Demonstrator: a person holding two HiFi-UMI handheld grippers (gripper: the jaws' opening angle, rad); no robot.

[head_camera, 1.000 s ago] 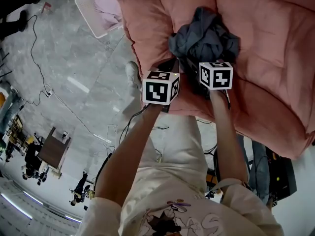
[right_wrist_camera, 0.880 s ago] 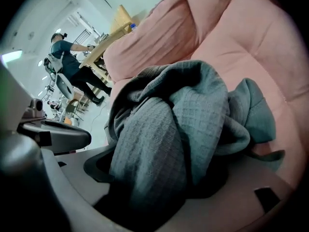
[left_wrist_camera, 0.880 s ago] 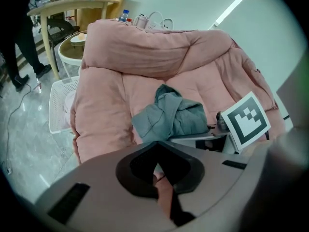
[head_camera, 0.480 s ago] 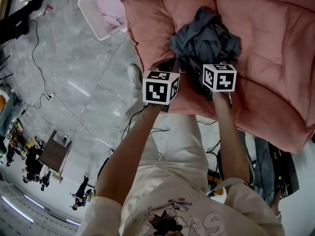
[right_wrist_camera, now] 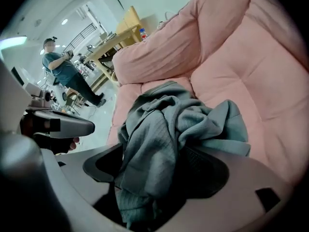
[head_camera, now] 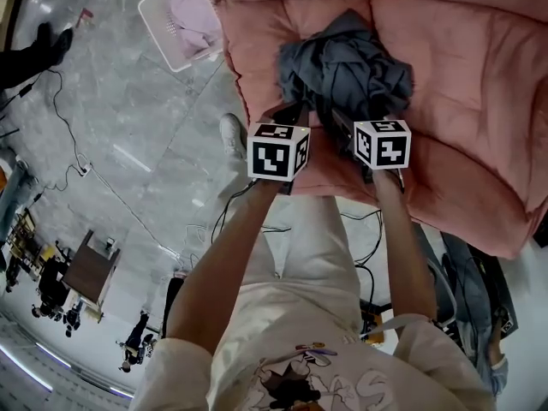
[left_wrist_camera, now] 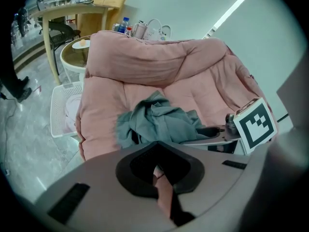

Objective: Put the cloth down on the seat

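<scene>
A crumpled grey-blue cloth (head_camera: 347, 62) lies bunched on the pink padded seat (head_camera: 479, 84), near its front edge. My right gripper (head_camera: 347, 127) is shut on it: in the right gripper view the cloth (right_wrist_camera: 178, 124) runs down into the jaws (right_wrist_camera: 145, 192). My left gripper (head_camera: 295, 114) sits just left of the pile, beside it. In the left gripper view the cloth (left_wrist_camera: 159, 122) lies ahead on the seat (left_wrist_camera: 145, 66), outside the jaw opening (left_wrist_camera: 159, 170), where only a dark gap and a pink strip show. The right gripper (left_wrist_camera: 210, 131) reaches into the pile from the right.
A white basket (head_camera: 175, 24) stands on the marble floor left of the seat. Cables (head_camera: 77, 152) trail over the floor. A wooden table (left_wrist_camera: 72, 13) and a small round table (left_wrist_camera: 77, 45) stand behind. A person (right_wrist_camera: 67, 71) stands far off.
The cloth has spread out to the left and sits flatter on the seat. The right gripper has shifted slightly right; the left has barely moved.
</scene>
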